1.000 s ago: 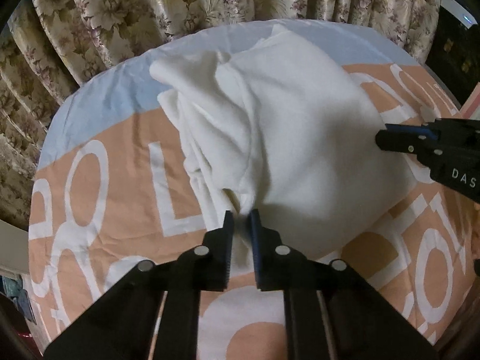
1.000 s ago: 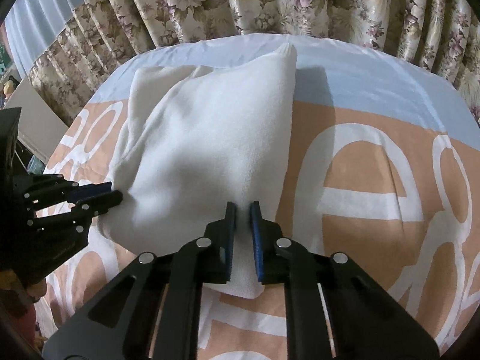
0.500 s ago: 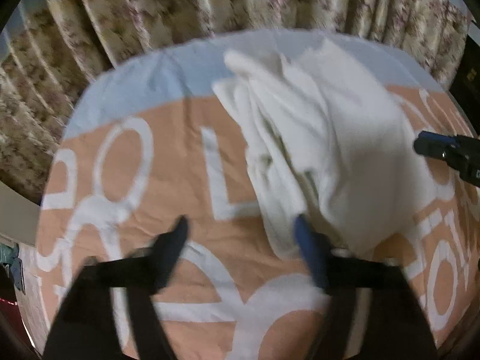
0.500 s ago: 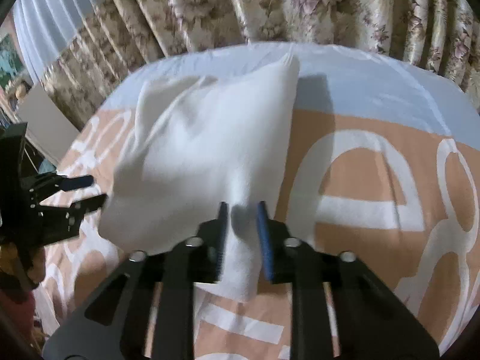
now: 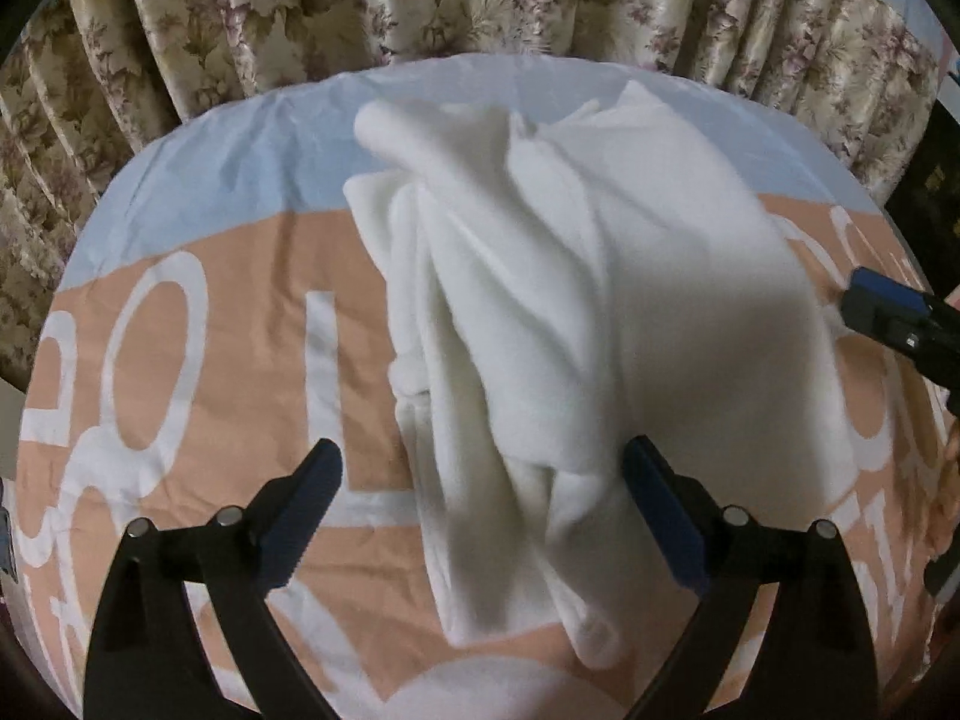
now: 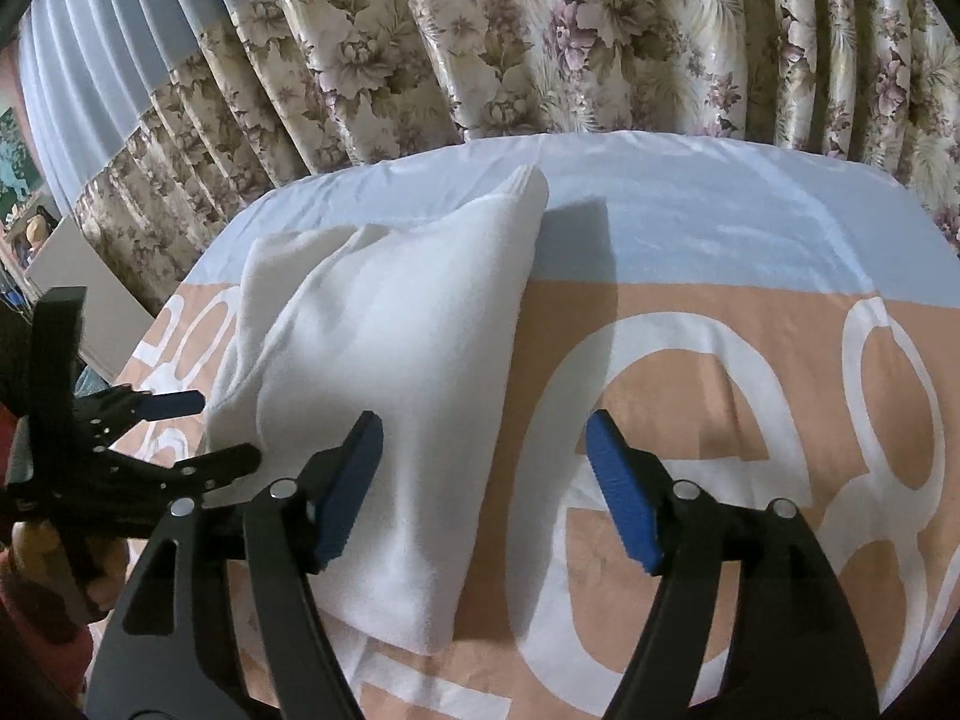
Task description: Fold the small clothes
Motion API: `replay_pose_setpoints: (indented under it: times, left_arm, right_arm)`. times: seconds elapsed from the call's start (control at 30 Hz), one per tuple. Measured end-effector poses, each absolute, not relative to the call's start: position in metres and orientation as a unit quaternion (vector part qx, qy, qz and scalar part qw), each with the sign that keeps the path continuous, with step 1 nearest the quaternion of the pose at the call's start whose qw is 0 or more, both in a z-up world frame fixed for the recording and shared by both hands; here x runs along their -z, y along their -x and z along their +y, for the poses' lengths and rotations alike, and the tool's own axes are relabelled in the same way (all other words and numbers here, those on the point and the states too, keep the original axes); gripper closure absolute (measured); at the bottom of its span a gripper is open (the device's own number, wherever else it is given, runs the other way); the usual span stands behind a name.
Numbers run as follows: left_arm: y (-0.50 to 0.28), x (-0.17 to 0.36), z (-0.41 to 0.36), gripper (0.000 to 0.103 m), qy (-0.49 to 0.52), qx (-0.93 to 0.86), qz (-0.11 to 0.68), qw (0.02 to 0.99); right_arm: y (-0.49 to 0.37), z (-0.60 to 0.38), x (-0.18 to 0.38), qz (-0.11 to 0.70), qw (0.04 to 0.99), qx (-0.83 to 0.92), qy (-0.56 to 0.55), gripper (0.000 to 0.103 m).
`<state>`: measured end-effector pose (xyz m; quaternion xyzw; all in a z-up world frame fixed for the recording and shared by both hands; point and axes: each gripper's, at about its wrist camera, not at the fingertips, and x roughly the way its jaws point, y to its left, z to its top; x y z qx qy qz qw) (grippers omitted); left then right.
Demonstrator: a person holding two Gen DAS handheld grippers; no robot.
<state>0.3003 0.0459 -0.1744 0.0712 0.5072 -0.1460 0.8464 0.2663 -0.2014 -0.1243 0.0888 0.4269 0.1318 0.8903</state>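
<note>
A white fleece garment [image 5: 588, 312] lies bunched and partly folded on the bed; it also shows in the right wrist view [image 6: 384, 372]. My left gripper [image 5: 480, 516] is open, its jaws wide apart on either side of the garment's near rumpled end, holding nothing. My right gripper [image 6: 486, 492] is open too, with its left finger over the garment's near right edge and its right finger over bare sheet. The right gripper's tip shows at the right of the left wrist view [image 5: 888, 312]. The left gripper shows at the left of the right wrist view [image 6: 150, 438].
The bed sheet [image 6: 720, 360] is peach with large white letters and a pale blue band at the far side. Floral curtains [image 5: 480, 0] hang close behind the bed. A grey board [image 6: 78, 294] stands at the far left.
Both grippers have let go of the garment and opened wide. The garment has dropped onto the sheet, and both grippers have pulled back a little.
</note>
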Motion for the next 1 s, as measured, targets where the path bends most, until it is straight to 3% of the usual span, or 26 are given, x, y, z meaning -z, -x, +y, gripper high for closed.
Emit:
replay_pose_setpoints:
  times: [0.37, 0.47, 0.53, 0.6, 0.77, 1.0]
  left_arm:
    - [-0.315, 0.184, 0.045, 0.008, -0.081, 0.155, 0.511, 0.842]
    - [-0.313, 0.181, 0.041, 0.02, -0.099, 0.163, 0.507, 0.84]
    - [-0.311, 0.178, 0.039, 0.035, -0.105, 0.177, 0.508, 0.836]
    - [-0.309, 0.176, 0.038, 0.036, -0.118, 0.175, 0.506, 0.836]
    - [-0.307, 0.175, 0.042, 0.035, -0.131, 0.168, 0.502, 0.838]
    - [-0.312, 0.184, 0.041, 0.016, -0.14, 0.151, 0.502, 0.84]
  right_arm:
    - [-0.275, -0.203, 0.14, 0.443, 0.881, -0.132, -0.101, 0.028]
    - [-0.275, -0.2, 0.142, 0.444, 0.881, -0.132, -0.097, 0.028]
    - [-0.275, -0.199, 0.142, 0.446, 0.88, -0.132, -0.098, 0.028]
    - [-0.275, -0.2, 0.142, 0.446, 0.88, -0.132, -0.097, 0.028]
    - [-0.276, -0.198, 0.145, 0.449, 0.878, -0.134, -0.095, 0.027]
    - [-0.279, -0.196, 0.145, 0.45, 0.878, -0.136, -0.095, 0.024]
